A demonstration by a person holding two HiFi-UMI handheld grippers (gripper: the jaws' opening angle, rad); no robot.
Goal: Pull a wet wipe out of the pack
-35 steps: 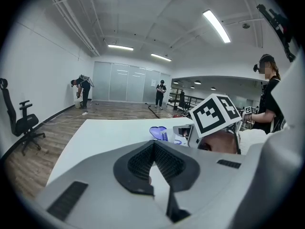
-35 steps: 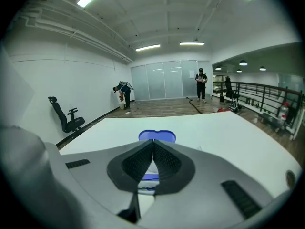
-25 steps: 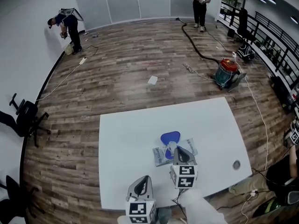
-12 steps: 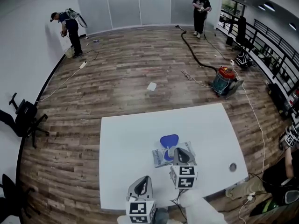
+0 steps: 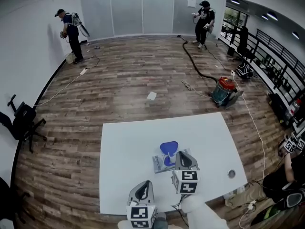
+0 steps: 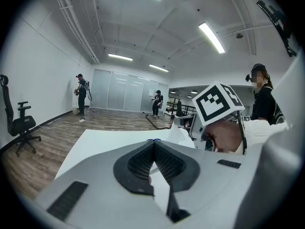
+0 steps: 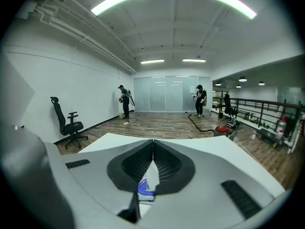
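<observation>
A white table stands on a wooden floor. On it, near the person's side, lies the pack of wipes, flat, with its blue lid flipped open toward the far edge

The right gripper sits over the pack, just beside the lid. In the right gripper view its fingers are clenched, tips together, and a white pointed sheet, the wipe, rises between them with the blue of the pack just under it. The left gripper view shows the same wipe as a pale peak standing up from the pack in front of the right gripper

The left gripper hangs at the near table edge, apart from the pack, to the left of the right one. Its fingers are clenched on nothing; only the table shows below the tips

A red vacuum cleaner with a dark hose sits on the floor beyond the table
</observation>
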